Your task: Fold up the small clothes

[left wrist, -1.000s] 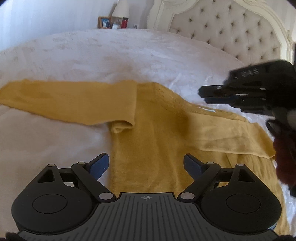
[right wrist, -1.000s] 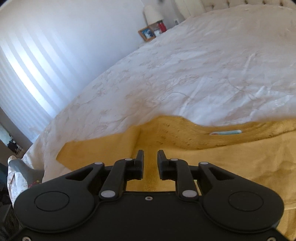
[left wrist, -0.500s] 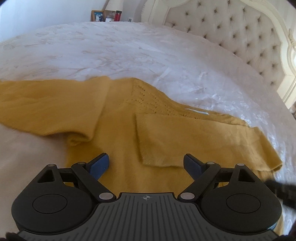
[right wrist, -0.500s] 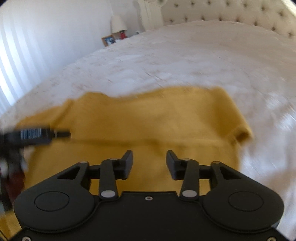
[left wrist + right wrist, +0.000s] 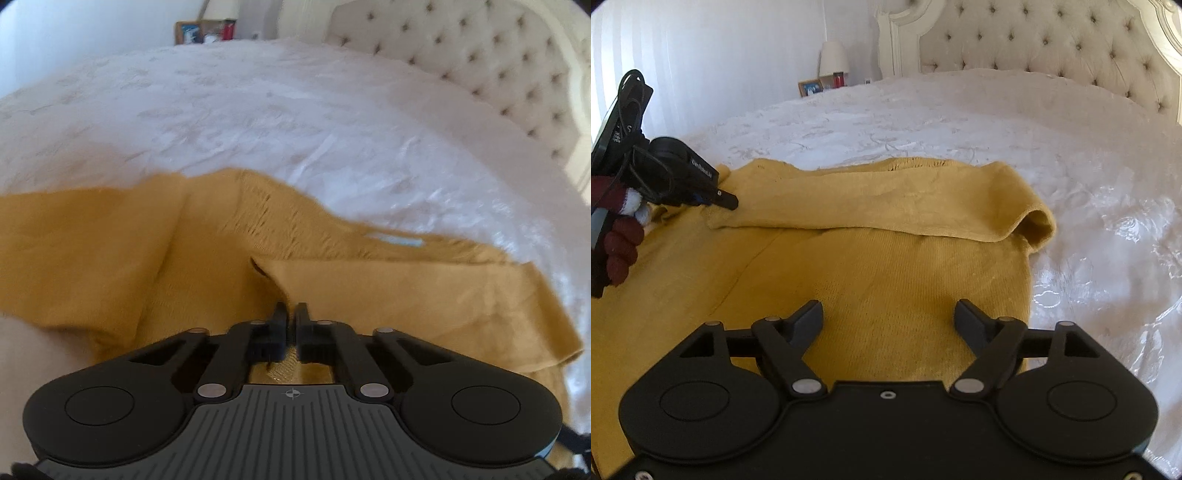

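One white bedspread covers the bed below one tufted headboard. One mustard knit sweater lies flat on it, one sleeve folded across. Two grippers: left gripper pinched on the sleeve's cuff; right gripper opening, hovering above the sweater, nothing clamped.

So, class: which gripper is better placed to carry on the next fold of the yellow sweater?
Probably the left. The left gripper is shut on the folded sleeve's cuff of the yellow sweater, while the right gripper is opening, nothing between its fingers.
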Action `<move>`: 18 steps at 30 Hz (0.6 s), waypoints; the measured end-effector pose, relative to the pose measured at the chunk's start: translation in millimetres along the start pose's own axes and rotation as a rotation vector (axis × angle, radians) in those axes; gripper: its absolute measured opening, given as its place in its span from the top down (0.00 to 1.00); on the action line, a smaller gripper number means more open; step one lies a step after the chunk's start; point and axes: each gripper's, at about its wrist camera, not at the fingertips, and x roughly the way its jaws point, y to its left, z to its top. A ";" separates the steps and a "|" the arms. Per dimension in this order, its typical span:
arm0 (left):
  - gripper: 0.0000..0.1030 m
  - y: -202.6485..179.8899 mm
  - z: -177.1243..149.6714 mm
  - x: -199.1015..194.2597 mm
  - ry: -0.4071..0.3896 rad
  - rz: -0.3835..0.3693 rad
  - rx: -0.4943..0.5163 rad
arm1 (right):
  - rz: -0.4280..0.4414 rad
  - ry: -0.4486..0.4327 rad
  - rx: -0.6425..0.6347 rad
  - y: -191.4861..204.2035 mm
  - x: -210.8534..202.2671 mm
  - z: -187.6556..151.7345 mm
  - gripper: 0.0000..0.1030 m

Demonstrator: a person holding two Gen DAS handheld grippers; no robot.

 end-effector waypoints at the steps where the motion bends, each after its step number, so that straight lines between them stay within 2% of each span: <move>1: 0.96 -0.7 4.1 -5.2 -0.017 0.006 0.008 | 0.007 -0.003 0.004 -1.1 -1.1 -0.5 0.22; 6: 0.96 0.0 29.7 -43.8 -0.146 0.013 0.084 | 0.025 -0.010 0.006 -3.2 -3.7 3.8 0.22; 9: 0.96 4.7 39.8 -49.6 -0.169 0.073 0.120 | 0.019 -0.022 0.032 -7.5 -7.3 9.6 0.22; 14: 0.96 19.9 41.0 -24.1 -0.116 0.159 0.133 | -0.012 -0.052 0.083 -20.1 -15.3 22.1 0.22; 18: 0.96 26.8 31.0 -5.8 -0.049 0.153 0.112 | -0.059 -0.068 0.121 -39.3 -10.9 37.7 0.22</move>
